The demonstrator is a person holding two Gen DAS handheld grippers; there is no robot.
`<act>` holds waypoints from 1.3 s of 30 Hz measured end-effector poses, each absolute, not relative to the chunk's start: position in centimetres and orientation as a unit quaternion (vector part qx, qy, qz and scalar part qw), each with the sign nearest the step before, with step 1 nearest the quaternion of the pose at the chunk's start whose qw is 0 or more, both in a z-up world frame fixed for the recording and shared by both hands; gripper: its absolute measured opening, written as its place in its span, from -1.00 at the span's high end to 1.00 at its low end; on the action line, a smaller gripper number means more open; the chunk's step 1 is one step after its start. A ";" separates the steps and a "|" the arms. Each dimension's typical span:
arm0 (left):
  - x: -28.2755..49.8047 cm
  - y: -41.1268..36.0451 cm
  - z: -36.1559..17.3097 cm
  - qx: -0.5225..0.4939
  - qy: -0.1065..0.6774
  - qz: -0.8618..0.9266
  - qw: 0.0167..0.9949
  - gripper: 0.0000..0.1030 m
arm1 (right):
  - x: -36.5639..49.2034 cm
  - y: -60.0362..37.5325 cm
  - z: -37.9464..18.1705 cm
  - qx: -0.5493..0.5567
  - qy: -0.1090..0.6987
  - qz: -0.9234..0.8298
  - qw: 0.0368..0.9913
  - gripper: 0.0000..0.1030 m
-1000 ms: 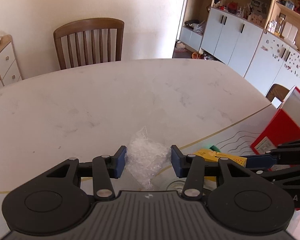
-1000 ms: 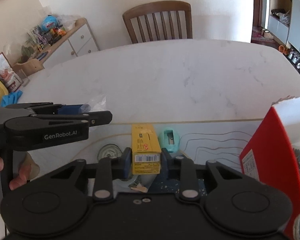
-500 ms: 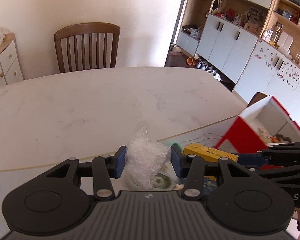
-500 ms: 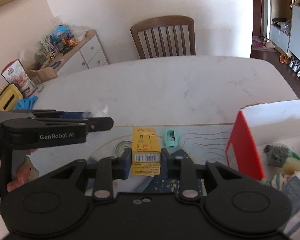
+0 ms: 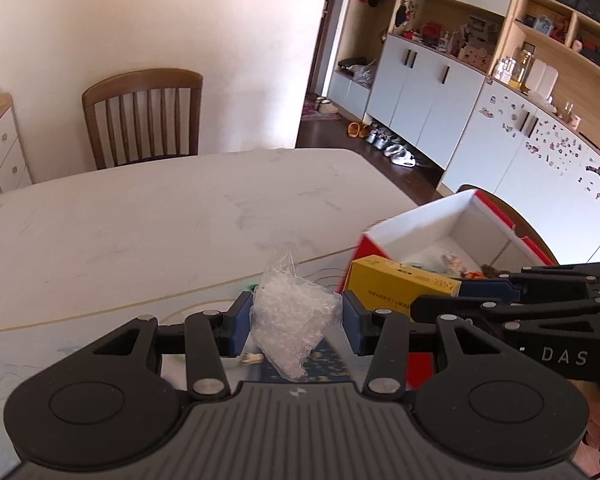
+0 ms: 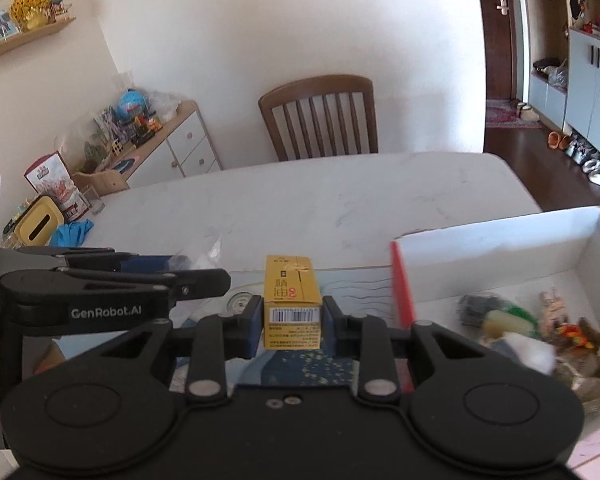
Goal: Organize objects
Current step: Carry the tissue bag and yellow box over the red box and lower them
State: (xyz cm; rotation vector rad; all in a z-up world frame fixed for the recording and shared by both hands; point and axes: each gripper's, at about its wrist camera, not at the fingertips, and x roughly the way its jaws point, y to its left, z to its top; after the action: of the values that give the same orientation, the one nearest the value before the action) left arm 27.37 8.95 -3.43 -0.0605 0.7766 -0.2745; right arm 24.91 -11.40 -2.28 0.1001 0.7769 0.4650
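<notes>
- The marble table [image 5: 148, 216] takes up most of both views and lies lower in them than a second ago, so both hands have risen off it and swung toward the right.
- The red box [image 6: 500, 248], white inside and open at the top, was mostly a red side wall a second ago; now its interior shows, with a heap of small toys and oddments on the floor of it. That suggests both loads are being carried over to be dropped in.
- The left gripper [image 5: 296, 322] is closed partway on a clear plastic bag [image 5: 292, 316] of whitish bits, pads pressing its sides, and the bag hangs clear of the patterned mat [image 6: 300, 364] beneath it.
- The right gripper [image 6: 292, 320] clamps a yellow carton [image 6: 293, 300] by its two long sides, barcode end toward the camera, also lifted off the mat.
- The carton sits just left of the box's near wall and is not yet over the opening; the bag is further left.
- Neither load has been released so far.
</notes>
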 end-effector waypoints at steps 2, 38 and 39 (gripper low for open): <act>27.0 7.7 -3.1 -0.026 0.377 -0.135 0.916 0.11 | 24.4 -12.7 -2.0 0.047 0.369 0.223 0.901 0.44; 31.9 -12.0 -6.3 0.047 0.414 -0.165 0.894 0.11 | 24.7 -31.5 -5.3 0.039 0.370 0.129 0.919 0.44; 32.5 -12.3 -6.6 0.050 0.418 -0.167 0.892 0.11 | 25.0 -31.4 -5.6 0.037 0.373 0.130 0.918 0.44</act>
State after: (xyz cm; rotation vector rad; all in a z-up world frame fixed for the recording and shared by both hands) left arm 32.53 -12.35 -6.56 0.1030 0.8677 -0.3467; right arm 24.98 -31.42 -5.58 0.0760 0.7671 0.2669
